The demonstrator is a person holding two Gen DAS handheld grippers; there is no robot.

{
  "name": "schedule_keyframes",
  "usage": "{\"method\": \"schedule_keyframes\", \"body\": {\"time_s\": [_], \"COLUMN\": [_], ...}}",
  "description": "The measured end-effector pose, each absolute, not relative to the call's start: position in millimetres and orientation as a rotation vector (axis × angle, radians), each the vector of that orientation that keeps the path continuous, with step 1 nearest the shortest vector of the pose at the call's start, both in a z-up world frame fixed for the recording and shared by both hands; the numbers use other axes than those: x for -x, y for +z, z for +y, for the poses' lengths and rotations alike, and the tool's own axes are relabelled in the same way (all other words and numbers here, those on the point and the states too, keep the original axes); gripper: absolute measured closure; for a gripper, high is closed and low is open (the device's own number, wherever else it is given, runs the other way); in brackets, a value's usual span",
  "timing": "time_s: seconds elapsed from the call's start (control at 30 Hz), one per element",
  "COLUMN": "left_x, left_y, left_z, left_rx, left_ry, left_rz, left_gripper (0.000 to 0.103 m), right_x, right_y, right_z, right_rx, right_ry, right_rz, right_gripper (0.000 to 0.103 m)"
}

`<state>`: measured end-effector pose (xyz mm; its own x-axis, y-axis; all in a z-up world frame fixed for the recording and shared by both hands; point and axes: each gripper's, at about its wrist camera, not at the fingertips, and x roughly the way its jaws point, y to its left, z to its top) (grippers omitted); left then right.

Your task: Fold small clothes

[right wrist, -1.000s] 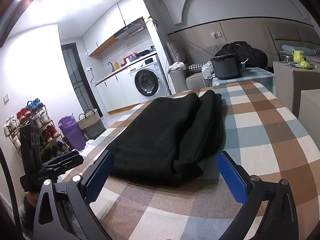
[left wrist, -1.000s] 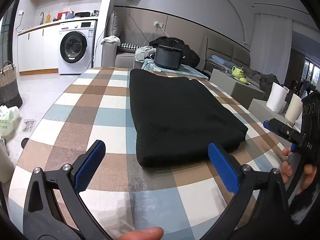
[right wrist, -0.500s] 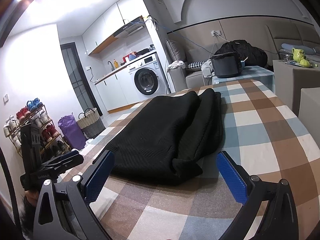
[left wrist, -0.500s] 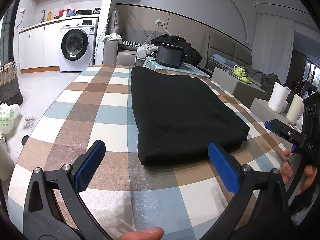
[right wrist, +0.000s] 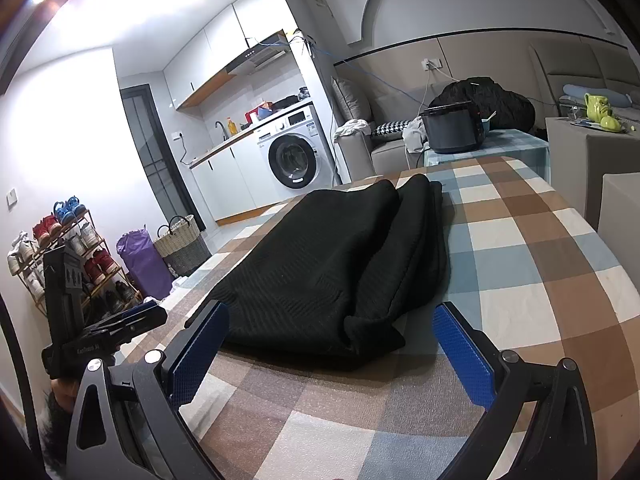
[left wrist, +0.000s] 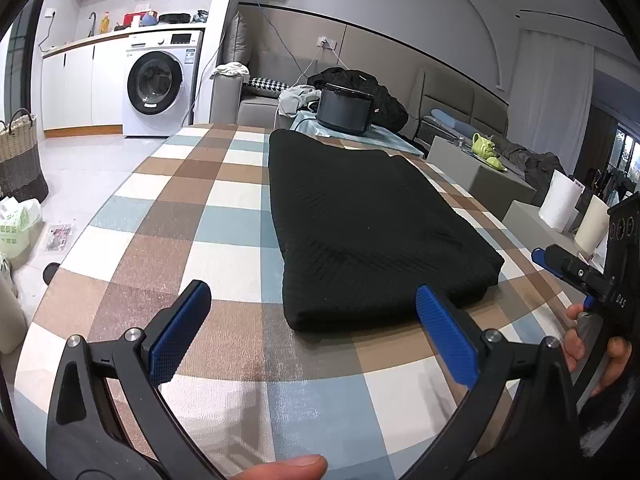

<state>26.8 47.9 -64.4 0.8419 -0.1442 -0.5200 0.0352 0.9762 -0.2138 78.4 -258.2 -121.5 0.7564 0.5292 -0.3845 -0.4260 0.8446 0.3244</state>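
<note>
Black folded garment (left wrist: 372, 232) lies on checked tablecloth (left wrist: 224, 216); both grippers (left wrist: 312, 332) (right wrist: 332, 344) gape empty.

Past the far edge of my checked tabletop (left wrist: 224, 208) a black cooker (left wrist: 346, 114) is sitting on a smaller table, with a white washing machine (left wrist: 160, 84) standing beyond the far left corner. A woven basket (right wrist: 182, 246) and purple bag (right wrist: 140, 262) are resting beside the shoe rack (right wrist: 60, 248).

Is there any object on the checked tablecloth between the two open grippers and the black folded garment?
Nothing visible stands in the way. Only bare checked tablecloth lies between the left gripper and the near edge of the black folded knitted garment. The same holds for the right gripper, whose fingers already flank the garment's near corner.
</note>
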Motion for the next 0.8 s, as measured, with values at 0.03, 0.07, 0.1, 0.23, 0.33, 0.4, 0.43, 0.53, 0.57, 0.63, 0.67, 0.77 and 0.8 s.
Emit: {"method": "schedule_keyframes", "body": {"time_s": [0.03,0.07,0.1,0.23,0.33,0.4,0.43,0.53,0.57,0.63,0.67,0.77,0.8], "left_x": [-26.8,-27.0,-26.9,-28.0,-27.8,-27.7,-28.1,-27.8,-27.9,-27.8,-28.0,-27.8,-26.6], "left_y": [-64.4,-64.6,-64.7,-66.1,-66.4,-66.1,-66.6,-66.2,-66.4,-66.1,-66.4,-66.2,-65.5], "left_z": [47.9,47.8,47.8,46.3,45.1,44.6,45.1,44.6,44.7,44.6,44.7,44.6,44.0], "left_rx": [0.199,0.196,0.194,0.175,0.168,0.169,0.169,0.169,0.169,0.168,0.168,0.167,0.166], "left_ry": [-0.095,-0.094,-0.094,-0.091,-0.09,-0.09,-0.09,-0.09,-0.09,-0.089,-0.089,-0.087,-0.087], "left_rz": [0.562,0.56,0.56,0.559,0.559,0.558,0.557,0.559,0.558,0.559,0.559,0.558,0.557], "left_gripper": [0.001,0.001,0.001,0.001,0.001,0.001,0.001,0.001,0.001,0.001,0.001,0.001,0.001], "right_x": [-78.2,-78.0,-77.9,-78.1,-78.6,-78.6,-78.6,-78.3,-78.3,-78.1,-78.2,-78.4,-78.4], "right_y": [-121.8,-121.8,-122.1,-122.8,-122.8,-122.5,-122.6,-122.4,-122.3,-122.3,-122.2,-122.2,-122.1], "right_z": [-258.0,-257.8,-257.6,-257.8,-257.6,-257.6,-257.5,-257.5,-257.4,-257.4,-257.4,-257.4,-257.4], "right_rx": [-0.222,-0.222,-0.22,-0.221,-0.22,-0.219,-0.219,-0.219,-0.22,-0.22,-0.22,-0.22,-0.22], "right_ry": [0.526,0.525,0.526,0.528,0.529,0.527,0.528,0.527,0.528,0.527,0.527,0.528,0.527], "right_rz": [0.484,0.485,0.485,0.486,0.488,0.486,0.487,0.486,0.487,0.487,0.486,0.487,0.487], "right_gripper": [0.0,0.0,0.0,0.0,0.0,0.0,0.0,0.0,0.0,0.0,0.0,0.0,0.0]}}
